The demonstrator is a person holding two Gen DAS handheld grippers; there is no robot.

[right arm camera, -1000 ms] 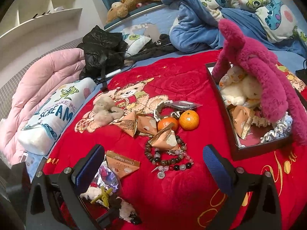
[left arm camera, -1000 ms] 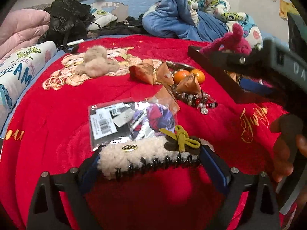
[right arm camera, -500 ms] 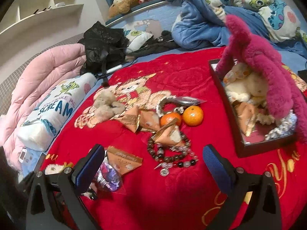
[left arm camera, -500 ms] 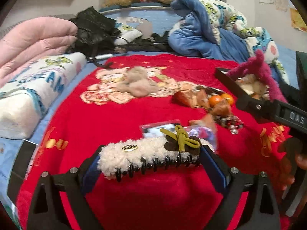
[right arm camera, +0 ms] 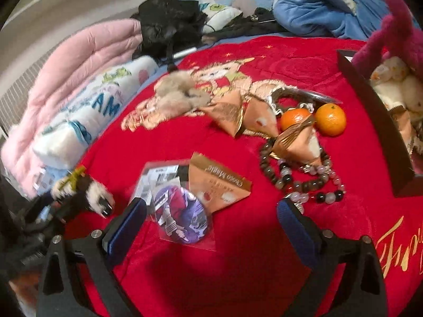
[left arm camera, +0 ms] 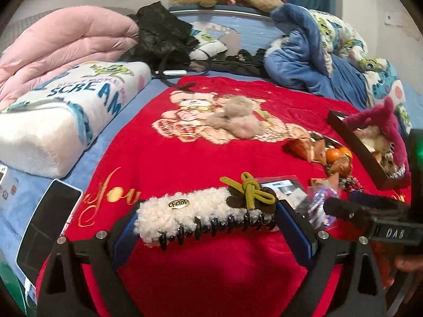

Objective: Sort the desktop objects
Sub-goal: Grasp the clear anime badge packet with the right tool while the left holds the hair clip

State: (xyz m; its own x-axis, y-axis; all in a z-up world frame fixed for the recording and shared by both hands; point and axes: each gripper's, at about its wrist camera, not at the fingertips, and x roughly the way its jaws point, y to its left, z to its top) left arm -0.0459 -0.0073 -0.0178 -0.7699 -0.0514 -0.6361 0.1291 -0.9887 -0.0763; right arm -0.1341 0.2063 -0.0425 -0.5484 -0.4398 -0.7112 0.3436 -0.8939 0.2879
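My left gripper (left arm camera: pixel 207 223) clamps a fluffy white hair clip (left arm camera: pixel 203 211) above the red blanket (left arm camera: pixel 169 166). My right gripper (right arm camera: pixel 211 216) hangs wide, empty, over a bagged badge (right arm camera: pixel 179 215).

Right gripper (right arm camera: pixel 211 211), jaws apart, above a red blanket (right arm camera: pixel 238 277). A bagged round badge (right arm camera: pixel 181 218) lies between its fingers, beside a tan snack packet (right arm camera: pixel 219 182). Beyond: bead bracelets (right arm camera: pixel 301 174), two oranges (right arm camera: pixel 330 119), dark tray (right arm camera: pixel 375 121). Far left, the left gripper (right arm camera: pixel 82 198) grips a fleecy hair claw (right arm camera: pixel 97 194).

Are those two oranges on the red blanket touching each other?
Cannot tell. In the right wrist view a snack packet covers the spot between the two oranges.
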